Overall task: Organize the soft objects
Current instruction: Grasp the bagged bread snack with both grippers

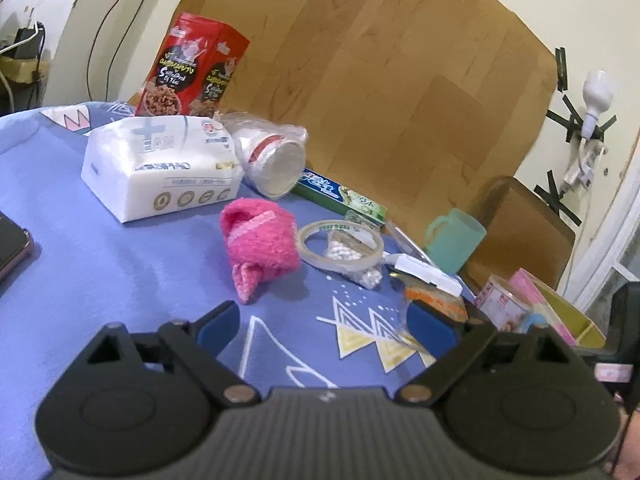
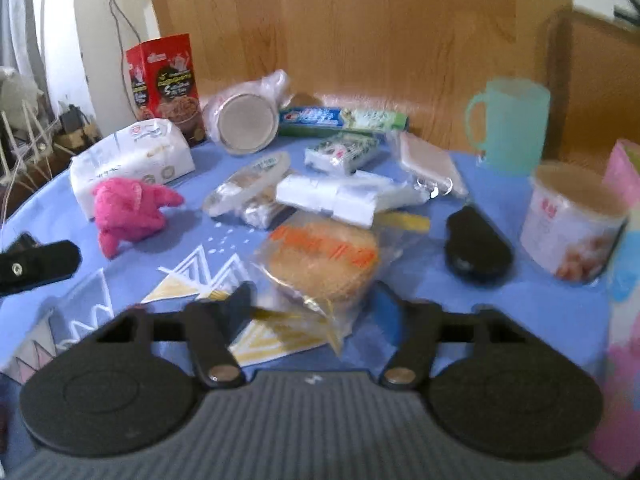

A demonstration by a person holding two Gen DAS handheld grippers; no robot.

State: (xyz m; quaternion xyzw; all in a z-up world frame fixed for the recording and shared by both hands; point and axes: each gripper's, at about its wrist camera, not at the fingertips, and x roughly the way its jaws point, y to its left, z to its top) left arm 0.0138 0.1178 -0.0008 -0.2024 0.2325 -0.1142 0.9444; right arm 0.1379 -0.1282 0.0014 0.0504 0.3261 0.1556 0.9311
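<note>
A pink fuzzy sock [image 1: 260,248] [image 2: 128,212] lies rolled up on the blue cloth, ahead of my left gripper [image 1: 326,324]. That gripper is open and holds nothing. Its right finger [image 1: 432,324] sits beside a clear bag with orange print [image 1: 436,300]. In the right wrist view that bag [image 2: 324,264] holds a round tan sponge. Its near end lies between the jaws of my right gripper [image 2: 314,304]. They stand partly apart at the bag's sides, and blur hides whether the pads press on it. A white tissue pack [image 1: 160,164] [image 2: 132,160] lies behind the sock.
Behind stand a red snack box [image 1: 192,68], bagged paper cups [image 1: 272,156], a toothpaste box [image 1: 340,194] and a tape roll [image 1: 340,244]. On the right are a green mug [image 2: 508,124], a can [image 2: 572,220], a pink box [image 2: 624,240] and a black oval object [image 2: 476,248]. A phone [image 1: 12,248] lies far left.
</note>
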